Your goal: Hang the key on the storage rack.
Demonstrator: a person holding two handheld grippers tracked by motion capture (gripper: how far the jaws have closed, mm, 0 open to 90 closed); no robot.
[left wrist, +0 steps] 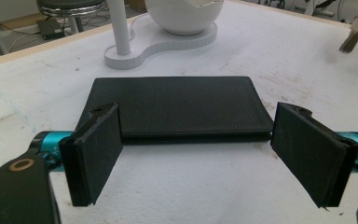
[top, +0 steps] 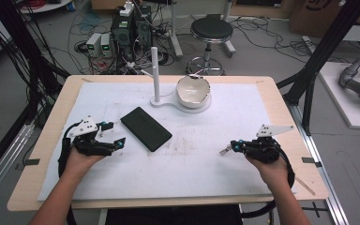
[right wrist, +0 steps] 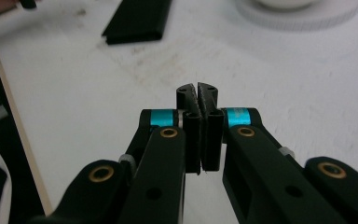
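The right claw [top: 227, 149] is pinching a small silver key [top: 223, 151] between pressed-together jaws near the desk's right edge, the key poking out past the pads. The left claw [left wrist: 212, 154] is hovering with its jaws spread wide just before the flat black leather wallet [left wrist: 175, 106], which is lying toward the desk's left-centre. Beyond it, toward the far edge, a white bowl [top: 193, 91] is sitting on a white stand with a post [top: 155, 75]. The thin key is sitting shallow, so it could be twisting or slipping out.
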